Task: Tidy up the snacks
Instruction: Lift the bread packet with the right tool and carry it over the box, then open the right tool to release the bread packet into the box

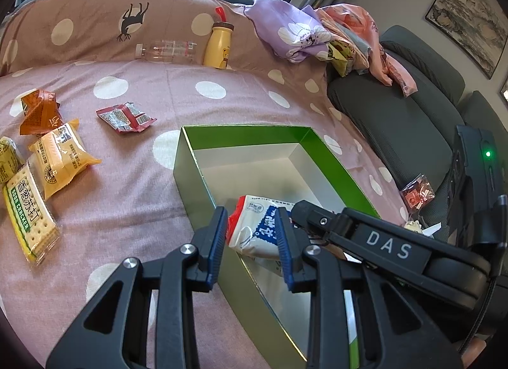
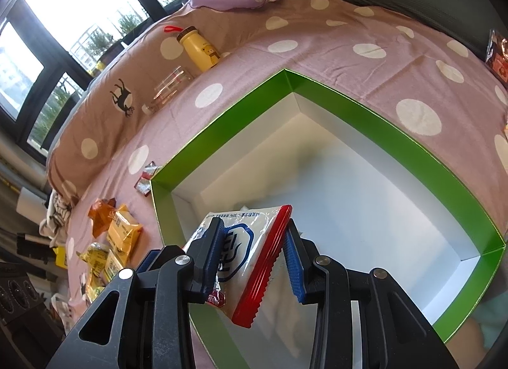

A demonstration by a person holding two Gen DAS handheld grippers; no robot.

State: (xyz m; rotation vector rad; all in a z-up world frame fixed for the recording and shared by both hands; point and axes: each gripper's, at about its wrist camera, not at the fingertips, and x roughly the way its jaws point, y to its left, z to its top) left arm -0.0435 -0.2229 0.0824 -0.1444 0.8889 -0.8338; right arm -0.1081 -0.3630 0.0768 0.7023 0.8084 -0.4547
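Pink polka-dot bedding (image 1: 152, 89) carries your open green cardboard box with white inside (image 1: 336, 162), and loose snack packets (image 1: 63, 159) lie on the bed to its left. Your right claw (image 2: 254, 250) pinches a white snack packet with a red crimped edge (image 2: 263, 232) over the box's near corner. Your left claw (image 1: 250, 242) hovers beside it at the box wall, pads narrowly spread, gripping nothing.

Between your right fingers (image 2: 293, 258) sits the pouch (image 2: 254, 242), over the near corner of the box (image 2: 222, 134). Your left fingers (image 1: 216, 242) straddle the box's near wall. Left of the left fingers lie the crackers (image 1: 30, 213) and three packets (image 1: 62, 159). Beyond them, two bottles (image 1: 219, 43) rest against the bolster (image 1: 79, 23).
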